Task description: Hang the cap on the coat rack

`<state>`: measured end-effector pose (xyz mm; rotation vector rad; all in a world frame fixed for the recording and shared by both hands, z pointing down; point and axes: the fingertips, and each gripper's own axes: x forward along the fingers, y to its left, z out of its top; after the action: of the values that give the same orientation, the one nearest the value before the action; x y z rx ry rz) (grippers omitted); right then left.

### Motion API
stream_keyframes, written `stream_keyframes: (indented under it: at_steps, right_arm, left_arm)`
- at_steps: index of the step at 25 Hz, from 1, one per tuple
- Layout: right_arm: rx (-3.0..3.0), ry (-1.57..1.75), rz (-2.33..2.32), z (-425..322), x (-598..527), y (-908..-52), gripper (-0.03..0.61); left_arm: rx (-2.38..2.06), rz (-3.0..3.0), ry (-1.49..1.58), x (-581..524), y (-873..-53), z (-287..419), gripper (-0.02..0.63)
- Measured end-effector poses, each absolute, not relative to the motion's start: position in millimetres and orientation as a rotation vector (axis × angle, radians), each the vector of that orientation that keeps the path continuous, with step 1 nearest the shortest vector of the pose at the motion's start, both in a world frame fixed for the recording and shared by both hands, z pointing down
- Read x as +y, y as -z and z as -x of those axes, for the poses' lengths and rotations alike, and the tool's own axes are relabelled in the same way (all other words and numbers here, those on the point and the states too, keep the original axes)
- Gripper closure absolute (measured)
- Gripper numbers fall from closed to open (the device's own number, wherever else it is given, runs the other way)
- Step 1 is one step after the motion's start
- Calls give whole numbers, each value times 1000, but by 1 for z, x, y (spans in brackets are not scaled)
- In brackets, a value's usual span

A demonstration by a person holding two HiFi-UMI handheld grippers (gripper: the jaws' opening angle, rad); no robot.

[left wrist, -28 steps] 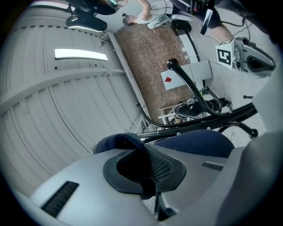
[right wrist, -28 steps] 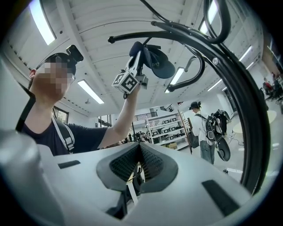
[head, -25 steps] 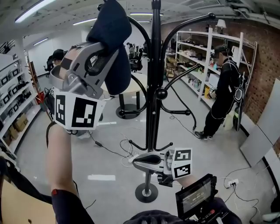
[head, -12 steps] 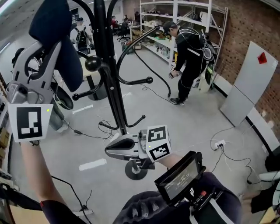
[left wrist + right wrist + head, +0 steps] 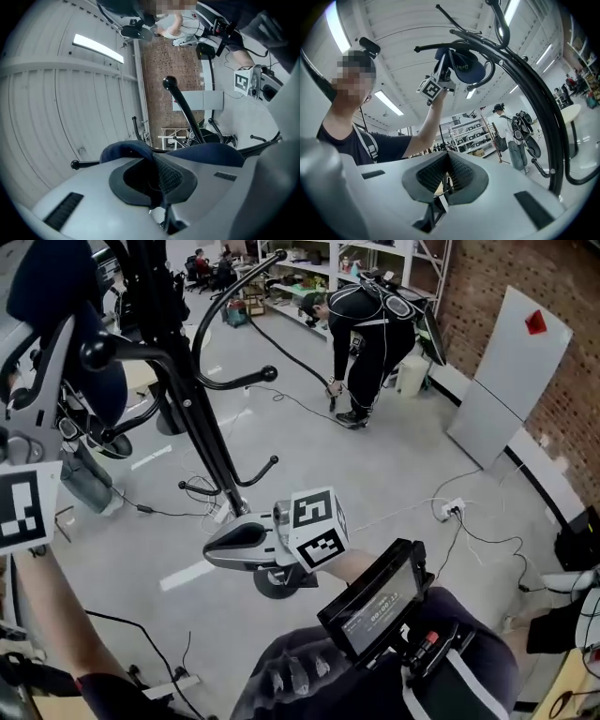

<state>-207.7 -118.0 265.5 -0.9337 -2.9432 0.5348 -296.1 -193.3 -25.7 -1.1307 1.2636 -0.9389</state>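
The dark navy cap [image 5: 45, 282] is up at the head view's top left, with my left gripper [image 5: 64, 334] shut on its fabric. In the left gripper view the cap [image 5: 206, 154] fills the jaws [image 5: 157, 161], and a ball-tipped rack arm [image 5: 168, 83] rises just beyond it. The black coat rack [image 5: 202, 418] stands right of that hand on a round base [image 5: 281, 579]. In the right gripper view the cap [image 5: 464, 65] sits beside the rack's curved upper arms [image 5: 525, 79]; whether it rests on one I cannot tell. My right gripper [image 5: 214, 547] is low by the pole, shut and empty.
A person in black [image 5: 366, 324] bends over at the back, near shelving. White panels [image 5: 506, 381] lean on the brick wall at the right. Cables and a power strip [image 5: 448, 510] lie on the floor. A small monitor [image 5: 375, 601] hangs at my waist.
The head view has swung down and right. My left gripper has sunk with the cap and now sits at the frame's left edge. The right gripper stays low by the pole.
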Motion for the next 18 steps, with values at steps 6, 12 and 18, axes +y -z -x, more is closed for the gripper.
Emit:
stream_keyframes:
  at_steps: [6, 12, 18]
  right_arm:
    - [-2951, -528, 916, 208, -124, -276, 575]
    - [-2943, -544, 905, 206, -125, -275, 575]
    - [-2936, -562, 911, 205, -121, -273, 575]
  left_arm:
    - [1254, 1196, 664, -191, 41, 260, 591]
    - [1287, 1227, 532, -180, 55, 265, 591]
    - [1290, 1204, 673, -187, 47, 260, 591]
